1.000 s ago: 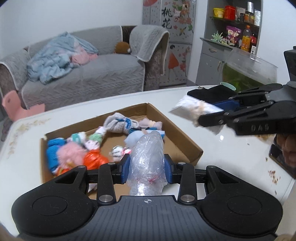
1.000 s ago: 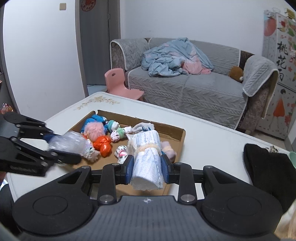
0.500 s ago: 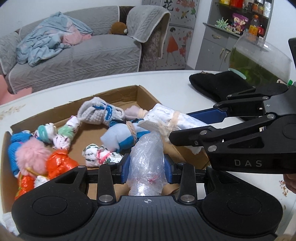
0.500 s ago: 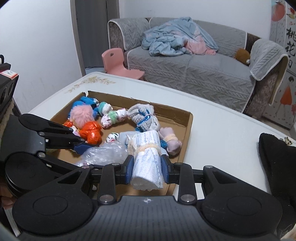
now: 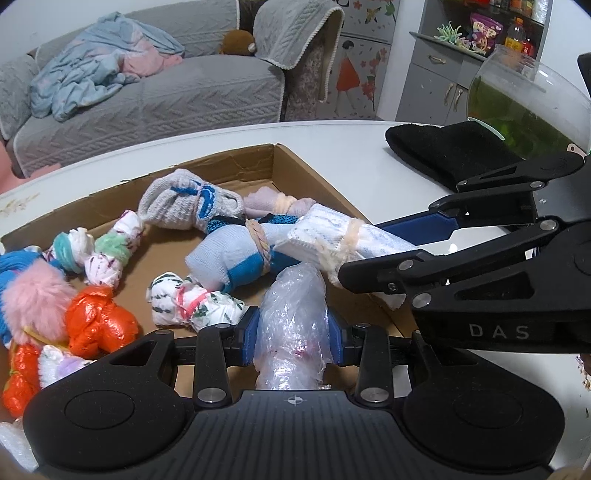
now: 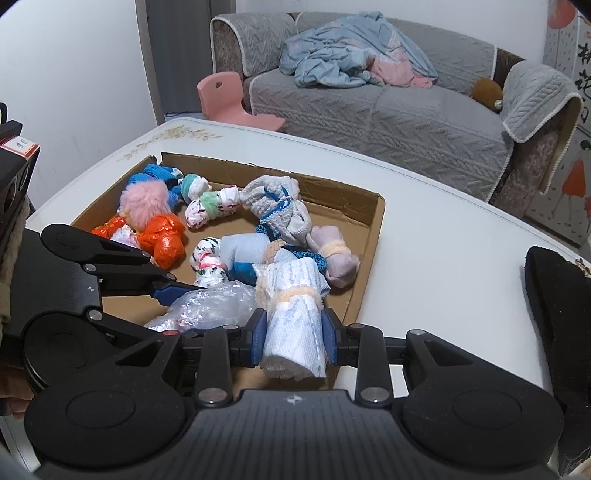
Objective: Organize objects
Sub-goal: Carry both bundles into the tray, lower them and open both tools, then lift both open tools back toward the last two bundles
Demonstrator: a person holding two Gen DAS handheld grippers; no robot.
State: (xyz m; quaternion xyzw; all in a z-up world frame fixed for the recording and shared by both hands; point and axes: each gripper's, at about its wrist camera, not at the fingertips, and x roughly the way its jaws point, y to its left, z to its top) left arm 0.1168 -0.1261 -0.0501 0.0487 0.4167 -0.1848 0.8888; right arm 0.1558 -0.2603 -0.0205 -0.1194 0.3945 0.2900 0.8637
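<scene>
While we hold a crinkled plastic bundle (image 5: 291,321) in our left tongs (image 5: 291,332) and a tied white cloth roll (image 6: 293,325) in our right tongs (image 6: 293,332), both hang over the cardboard tray's (image 6: 373,236) near edge, ready to join the bundles there; beyond, the white surface (image 6: 443,229).

My left gripper's body hides the near end of the plastic roll (image 5: 291,314). The right gripper's arm covers the cloth roll's (image 5: 351,243) tail. I can't read the shelf packets (image 5: 484,29): too small. The black cloth (image 6: 557,317) runs off the right edge.
</scene>
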